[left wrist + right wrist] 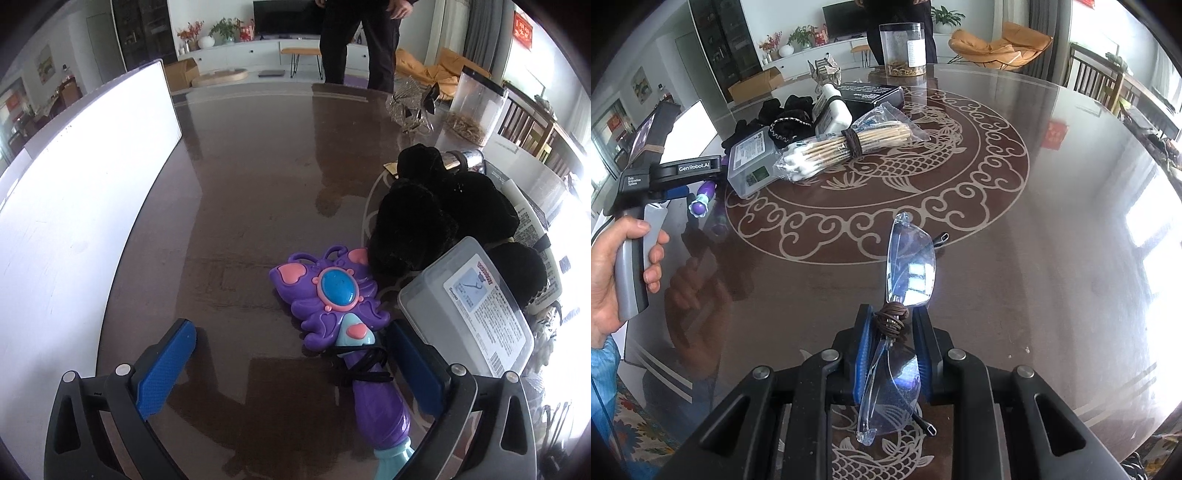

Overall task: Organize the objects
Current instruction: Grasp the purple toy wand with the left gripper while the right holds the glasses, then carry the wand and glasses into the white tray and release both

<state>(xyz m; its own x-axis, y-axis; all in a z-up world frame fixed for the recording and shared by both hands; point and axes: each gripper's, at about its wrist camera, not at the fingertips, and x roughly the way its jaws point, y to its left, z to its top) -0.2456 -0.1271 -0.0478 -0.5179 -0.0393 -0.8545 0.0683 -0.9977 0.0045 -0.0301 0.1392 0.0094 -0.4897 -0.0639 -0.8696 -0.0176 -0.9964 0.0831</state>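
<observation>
A purple butterfly wand toy [332, 295] lies on the dark glass table [258, 166]. A black cord is wound round its handle [373, 391]. My left gripper [290, 328] is open and straddles the wand, and the handle lies close to the right pad [413, 369]. My right gripper [892, 332] is shut on a pair of clear glasses [910, 266] near the bridge, where a brown hair tie [892, 317] is wrapped. The glasses stick out forward over the table [1052, 258]. In the right wrist view the wand's pale blue end [700, 205] shows beneath the left gripper's body.
Beside the wand are a clear labelled plastic box [476, 306] and black fluffy items [424, 221]. A cotton swab bundle [827, 151], white bottle [833, 110], black box [871, 94] and clear jar [903, 48] lie behind. A white board [74, 203] stands left. A person [354, 40] stands beyond the table.
</observation>
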